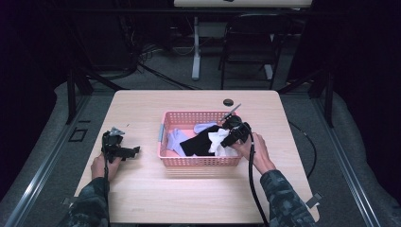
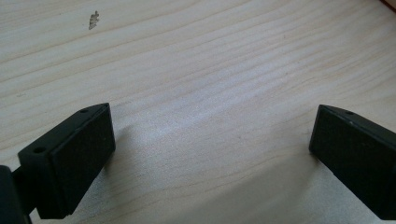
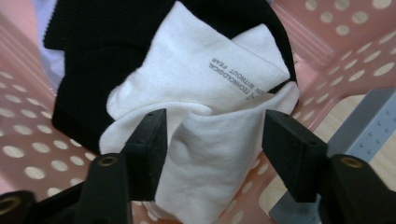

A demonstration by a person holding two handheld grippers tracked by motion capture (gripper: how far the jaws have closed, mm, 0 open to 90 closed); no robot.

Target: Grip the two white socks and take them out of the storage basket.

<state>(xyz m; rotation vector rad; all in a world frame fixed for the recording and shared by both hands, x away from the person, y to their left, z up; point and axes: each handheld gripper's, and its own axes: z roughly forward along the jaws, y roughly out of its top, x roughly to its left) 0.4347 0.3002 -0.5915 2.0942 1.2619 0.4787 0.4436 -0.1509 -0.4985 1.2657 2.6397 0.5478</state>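
White sock [image 3: 205, 116] in pink basket [image 1: 201, 161], bunched between spread jaws of right gripper [image 3: 210, 140], not clamped. Could snag black sock [image 3: 88, 51] beneath, or slip. Left gripper [image 2: 210, 154] agape over table [image 2: 210, 70].

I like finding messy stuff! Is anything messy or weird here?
A bit. The socks lie jumbled in the pink basket, not paired: a white sock sits crumpled on a black one. A small chip marks the table. Nothing looks spilled.
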